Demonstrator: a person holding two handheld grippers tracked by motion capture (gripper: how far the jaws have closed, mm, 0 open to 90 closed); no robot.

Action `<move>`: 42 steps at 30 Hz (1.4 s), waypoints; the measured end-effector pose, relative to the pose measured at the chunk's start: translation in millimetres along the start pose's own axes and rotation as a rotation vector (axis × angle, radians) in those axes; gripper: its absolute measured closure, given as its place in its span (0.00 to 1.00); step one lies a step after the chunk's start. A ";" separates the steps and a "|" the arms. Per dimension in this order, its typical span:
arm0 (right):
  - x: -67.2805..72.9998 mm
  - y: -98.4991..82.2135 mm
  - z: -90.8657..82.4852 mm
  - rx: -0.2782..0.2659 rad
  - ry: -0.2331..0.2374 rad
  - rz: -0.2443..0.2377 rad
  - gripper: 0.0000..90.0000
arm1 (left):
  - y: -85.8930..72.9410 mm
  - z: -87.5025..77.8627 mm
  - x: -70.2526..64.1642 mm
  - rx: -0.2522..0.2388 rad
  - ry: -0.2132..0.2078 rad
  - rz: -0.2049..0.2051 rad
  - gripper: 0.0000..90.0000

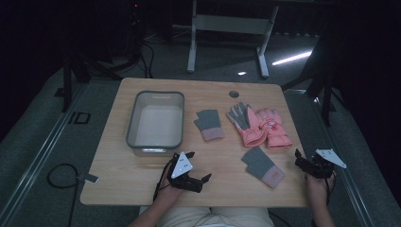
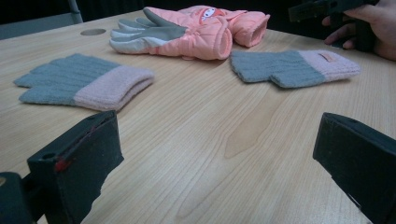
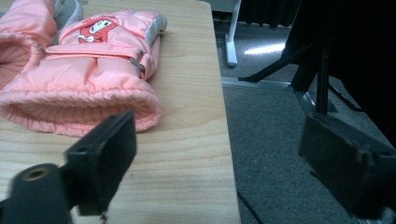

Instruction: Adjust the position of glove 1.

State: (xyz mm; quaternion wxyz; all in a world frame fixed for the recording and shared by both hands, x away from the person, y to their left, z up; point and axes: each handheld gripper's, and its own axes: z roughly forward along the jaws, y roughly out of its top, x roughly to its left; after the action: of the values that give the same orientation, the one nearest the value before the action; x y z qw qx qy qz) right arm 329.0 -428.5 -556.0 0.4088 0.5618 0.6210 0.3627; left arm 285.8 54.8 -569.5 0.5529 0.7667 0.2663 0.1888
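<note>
Two grey knit gloves with pink cuffs lie on the wooden table [image 1: 142, 175], one mid-table [image 1: 209, 124] [image 2: 84, 84] and one at the front right [image 1: 263, 166] [image 2: 294, 67]. A pair of pink padded gloves lies at the right, one palm up [image 1: 246, 124] [image 2: 187, 32] and one with a cartoon patch [image 1: 273, 127] [image 3: 84, 70]. My left gripper [image 1: 197, 167] [image 2: 217, 158] hovers low at the front, open and empty, facing the gloves. My right gripper [image 1: 309, 161] [image 3: 224, 158] straddles the table's right edge just behind the patched glove's cuff, open and empty.
A grey plastic bin [image 1: 155, 142] with nothing visible inside stands at the table's left half. A round cable hole [image 1: 234, 93] sits near the far edge. Beyond the right edge are carpet and black stand legs [image 3: 322, 70]. A white desk frame [image 1: 227, 28] stands behind.
</note>
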 end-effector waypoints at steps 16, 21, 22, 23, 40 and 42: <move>3.5 0.1 0.4 0.006 -0.015 -0.027 0.14 | -0.8 -1.4 -0.6 -0.017 0.012 0.000 0.01; 6.6 0.3 1.2 0.014 -0.019 -0.058 0.14 | -0.4 -0.7 -1.5 -0.010 0.010 0.009 0.01; 6.8 0.4 1.2 0.014 -0.019 -0.059 0.14 | -0.5 -0.8 -1.4 -0.012 0.009 0.008 0.01; 7.0 0.4 1.3 0.012 -0.024 -0.059 0.14 | -0.5 -0.8 -1.2 -0.012 0.007 0.006 0.01; 10.8 16.3 -8.8 0.020 -0.001 -0.035 0.13 | -0.5 -0.8 -0.9 -0.015 -0.019 0.000 0.01; 13.6 21.8 -11.7 0.029 -0.011 -0.057 0.13 | -0.6 -1.0 -0.5 -0.017 -0.018 -0.008 0.01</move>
State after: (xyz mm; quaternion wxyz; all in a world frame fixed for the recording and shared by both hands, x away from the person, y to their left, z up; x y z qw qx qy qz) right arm 326.5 -412.5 -532.7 0.4140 0.5519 0.6397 0.3388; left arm 284.7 55.3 -569.8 0.5626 0.7625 0.2625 0.1820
